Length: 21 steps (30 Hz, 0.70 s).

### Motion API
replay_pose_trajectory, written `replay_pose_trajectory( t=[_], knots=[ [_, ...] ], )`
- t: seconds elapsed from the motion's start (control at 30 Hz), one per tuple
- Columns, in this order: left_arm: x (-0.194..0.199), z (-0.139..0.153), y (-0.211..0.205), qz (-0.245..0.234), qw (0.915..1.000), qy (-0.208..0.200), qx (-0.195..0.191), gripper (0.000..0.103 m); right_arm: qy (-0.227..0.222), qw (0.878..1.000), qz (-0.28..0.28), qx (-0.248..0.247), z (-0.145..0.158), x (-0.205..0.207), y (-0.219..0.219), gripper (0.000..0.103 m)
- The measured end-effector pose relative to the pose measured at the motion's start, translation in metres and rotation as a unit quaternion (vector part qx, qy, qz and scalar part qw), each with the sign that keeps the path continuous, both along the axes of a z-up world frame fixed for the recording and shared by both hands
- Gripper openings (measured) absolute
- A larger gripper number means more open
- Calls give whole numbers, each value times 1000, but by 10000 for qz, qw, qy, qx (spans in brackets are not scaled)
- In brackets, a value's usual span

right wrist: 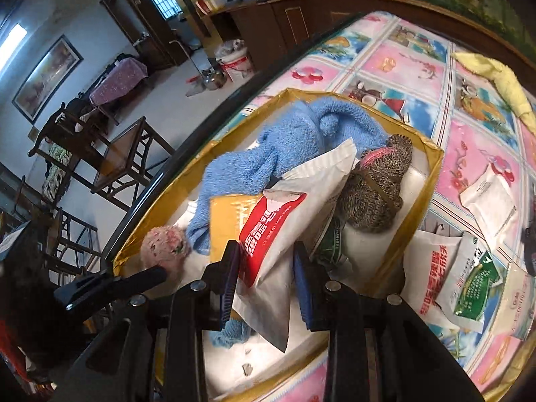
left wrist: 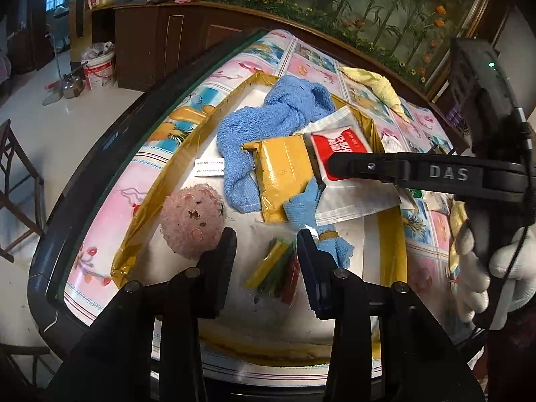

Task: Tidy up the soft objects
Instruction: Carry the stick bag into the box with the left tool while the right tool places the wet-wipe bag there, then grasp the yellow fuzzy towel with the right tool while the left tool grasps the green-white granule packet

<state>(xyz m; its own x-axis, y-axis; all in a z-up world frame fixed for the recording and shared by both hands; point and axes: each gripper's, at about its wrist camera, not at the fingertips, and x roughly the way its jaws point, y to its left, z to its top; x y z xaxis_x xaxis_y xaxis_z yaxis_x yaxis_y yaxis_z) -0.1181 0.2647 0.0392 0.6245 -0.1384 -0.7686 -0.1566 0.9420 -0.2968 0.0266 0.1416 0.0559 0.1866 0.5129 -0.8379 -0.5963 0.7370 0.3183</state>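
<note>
Black fingers of the right gripper (right wrist: pixel 266 281) pinch a white wet-wipe packet (right wrist: pixel 284 234) with a red label. The packet hangs over the gold-edged box (right wrist: pixel 432 174), just above the things inside, and its long side points up and away from the fingers. Under it lie a blue towel (right wrist: pixel 268 154) and a yellow packet (right wrist: pixel 227 221). A brown knitted sock bundle (right wrist: pixel 375 187) sits to the right, and a pink fluffy ball (right wrist: pixel 164 248) sits near the left wall.

The left gripper (left wrist: pixel 266 244) is spread wide and holds nothing. It hovers over a small bag of colored sticks (left wrist: pixel 278 274) in the near part of the box.

More packets (right wrist: pixel 445 274) wait on the table to the right, outside the box. I think the right gripper is closer to them, so it could let go here and reach for those.
</note>
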Motion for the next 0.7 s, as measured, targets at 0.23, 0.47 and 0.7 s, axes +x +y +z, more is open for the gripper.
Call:
replay_pose_trajectory(
  t=[0.23,0.47,0.7],
  knots=[
    [-2,-1,8,11,9997,-73,-252,38,-289,9983,-347,-361,4,4,-2,31],
    [-7,1,1,-84,9993,-140,-326,38,-212,9997,-109,11,5,5,-5,39],
    [-11,10,-3,-44,9993,-217,-308,38,-311,9973,-450,490,27,4,-34,52]
  ],
)
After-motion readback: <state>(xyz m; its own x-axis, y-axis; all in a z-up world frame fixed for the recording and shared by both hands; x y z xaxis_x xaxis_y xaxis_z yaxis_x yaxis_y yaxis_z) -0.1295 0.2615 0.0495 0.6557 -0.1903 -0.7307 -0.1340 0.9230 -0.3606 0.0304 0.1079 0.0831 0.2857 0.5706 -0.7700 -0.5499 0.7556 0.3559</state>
